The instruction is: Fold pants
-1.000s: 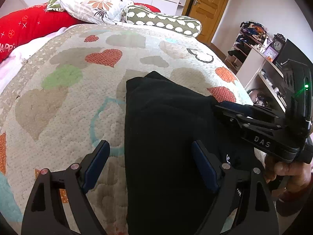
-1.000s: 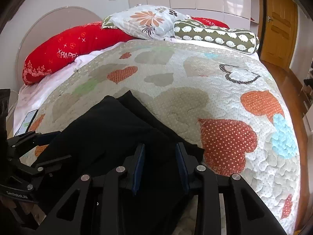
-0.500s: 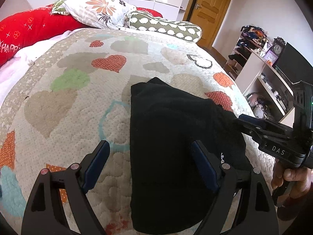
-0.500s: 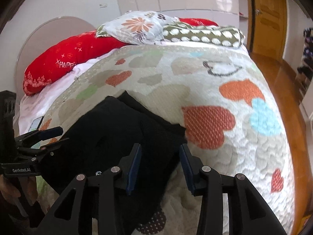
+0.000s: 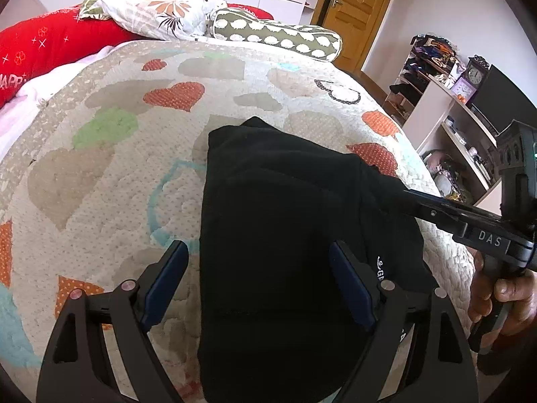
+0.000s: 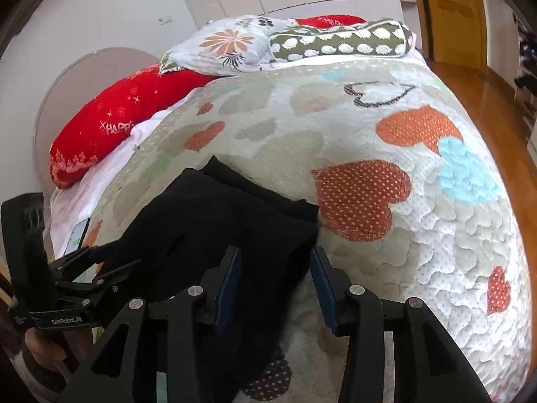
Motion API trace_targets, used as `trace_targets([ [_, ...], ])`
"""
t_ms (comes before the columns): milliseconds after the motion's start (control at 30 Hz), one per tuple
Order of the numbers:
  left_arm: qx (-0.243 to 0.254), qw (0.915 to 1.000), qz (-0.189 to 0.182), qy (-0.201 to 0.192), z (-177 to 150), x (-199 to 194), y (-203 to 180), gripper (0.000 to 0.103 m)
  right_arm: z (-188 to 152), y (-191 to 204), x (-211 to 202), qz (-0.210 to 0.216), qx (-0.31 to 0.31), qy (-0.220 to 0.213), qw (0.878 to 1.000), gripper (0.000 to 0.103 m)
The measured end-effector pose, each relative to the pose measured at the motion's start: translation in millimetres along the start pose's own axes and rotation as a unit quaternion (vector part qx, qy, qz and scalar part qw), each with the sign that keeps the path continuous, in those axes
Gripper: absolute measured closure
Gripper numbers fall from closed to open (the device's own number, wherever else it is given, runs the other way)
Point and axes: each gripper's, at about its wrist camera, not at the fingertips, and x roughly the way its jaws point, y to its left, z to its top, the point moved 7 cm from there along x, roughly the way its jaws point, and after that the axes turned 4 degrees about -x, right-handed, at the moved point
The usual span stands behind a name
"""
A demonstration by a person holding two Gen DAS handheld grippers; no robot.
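Note:
The black pants (image 5: 285,235) lie folded into a compact stack on the heart-patterned quilt (image 5: 117,168); they also show in the right wrist view (image 6: 214,221). My left gripper (image 5: 258,278) is open wide, hovering above the stack's near left edge, holding nothing. My right gripper (image 6: 275,278) is open, its jaws a hand's width apart over the stack's right edge, empty. In the left wrist view the right gripper (image 5: 396,194) reaches in from the right at the pants' right edge. In the right wrist view the left gripper (image 6: 100,262) sits at the pants' left side.
Red (image 5: 50,47), floral (image 5: 157,10) and green dotted (image 5: 278,33) pillows lie at the bed's head. A shelf unit with a clock (image 5: 470,80) stands right of the bed. A wooden door (image 6: 453,16) and wood floor (image 6: 496,107) lie beyond. A phone (image 6: 76,235) lies at the bed's left edge.
My right gripper has opened, letting go of the pants, and pulled back to the stack's right edge. My left gripper stayed open and rose slightly. The pants have settled flat.

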Motion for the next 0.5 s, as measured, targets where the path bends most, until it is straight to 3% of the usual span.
trace_targets([
  [100, 0.001, 1.0000, 0.000, 0.000, -1, 1, -2, 0.017, 1, -4, 12, 0.023, 0.023, 0.003, 0.999, 0.064],
  [133, 0.002, 1.0000, 0.001, 0.000, -1, 1, -2, 0.017, 2, -4, 14, 0.029, 0.025, 0.002, 0.999, 0.077],
  [233, 0.003, 1.0000, 0.003, -0.002, 2, -1, -3, 0.017, 15, 5, 8, 0.019, -0.002, -0.029, 0.999, 0.095],
  [333, 0.004, 0.9999, 0.003, -0.009, 5, -2, -5, 0.017, 25, 6, -1, -0.001, -0.025, -0.046, 0.999, 0.097],
  [400, 0.000, 1.0000, 0.002, -0.001, 1, 5, -7, 0.017, 21, 0, 8, -0.028, -0.034, -0.027, 0.999, 0.097],
  [500, -0.005, 1.0000, -0.001, 0.008, -5, 12, -7, 0.017, 14, -7, 15, -0.018, -0.014, -0.019, 1.000, 0.094],
])
